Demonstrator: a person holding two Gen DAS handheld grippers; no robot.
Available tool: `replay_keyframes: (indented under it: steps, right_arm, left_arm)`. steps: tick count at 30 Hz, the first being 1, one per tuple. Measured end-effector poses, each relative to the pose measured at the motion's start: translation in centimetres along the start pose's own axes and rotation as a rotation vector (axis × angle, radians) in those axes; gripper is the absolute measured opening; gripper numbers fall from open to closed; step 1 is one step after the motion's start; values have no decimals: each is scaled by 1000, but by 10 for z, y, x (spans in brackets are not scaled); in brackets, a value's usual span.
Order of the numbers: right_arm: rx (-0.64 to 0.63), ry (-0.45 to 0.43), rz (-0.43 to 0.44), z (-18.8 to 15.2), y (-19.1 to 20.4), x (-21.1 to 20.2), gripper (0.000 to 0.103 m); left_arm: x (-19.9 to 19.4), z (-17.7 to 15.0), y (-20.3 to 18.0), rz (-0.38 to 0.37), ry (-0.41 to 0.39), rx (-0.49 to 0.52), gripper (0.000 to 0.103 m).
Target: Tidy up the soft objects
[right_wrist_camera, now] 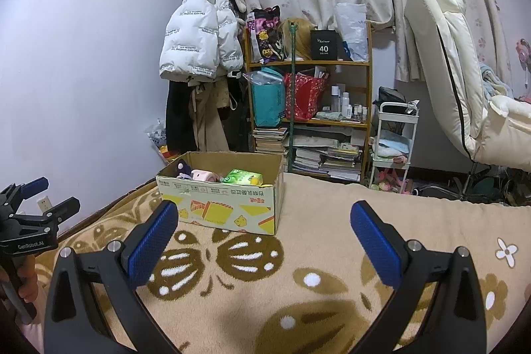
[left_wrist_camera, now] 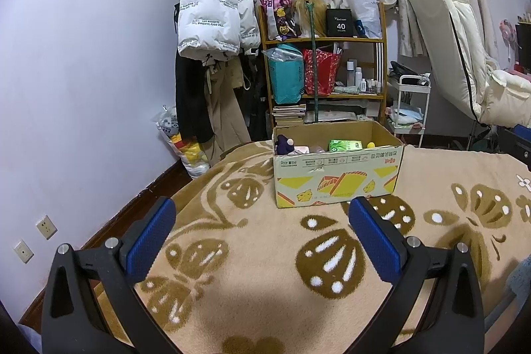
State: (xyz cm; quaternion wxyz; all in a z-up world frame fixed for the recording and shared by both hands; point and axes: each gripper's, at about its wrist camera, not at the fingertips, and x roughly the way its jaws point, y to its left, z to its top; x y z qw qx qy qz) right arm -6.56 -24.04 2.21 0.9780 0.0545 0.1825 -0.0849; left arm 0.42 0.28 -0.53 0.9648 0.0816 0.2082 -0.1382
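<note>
An open cardboard box [left_wrist_camera: 335,178] with yellow print stands on the tan butterfly-pattern blanket [left_wrist_camera: 265,271]. Inside it lie a dark purple plush toy [left_wrist_camera: 284,144], a pink soft item [left_wrist_camera: 302,150], a green tissue pack [left_wrist_camera: 344,145] and a small yellow item [left_wrist_camera: 371,145]. The box also shows in the right wrist view [right_wrist_camera: 225,204] with the plush [right_wrist_camera: 183,169], pink item [right_wrist_camera: 204,175] and green pack [right_wrist_camera: 244,177]. My left gripper [left_wrist_camera: 262,221] is open and empty, short of the box. My right gripper [right_wrist_camera: 264,223] is open and empty, to the right of the box. The left gripper also shows in the right wrist view [right_wrist_camera: 36,204].
A bamboo shelf [left_wrist_camera: 323,40] with bags, bottles and books stands beyond the bed. A white puffer jacket [left_wrist_camera: 212,12] hangs on the left. A white cart [right_wrist_camera: 393,138] and a cream reclining chair [right_wrist_camera: 458,82] are at the right. The wall [left_wrist_camera: 83,72] runs along the bed's left side.
</note>
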Motion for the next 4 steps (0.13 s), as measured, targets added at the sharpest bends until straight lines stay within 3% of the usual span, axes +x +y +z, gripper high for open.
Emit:
replay_keyframes:
  steps: [4]
  right_arm:
    - [0, 8, 2, 0, 0, 1, 103]
  left_arm:
    - [2, 0, 1, 2, 4, -4, 102]
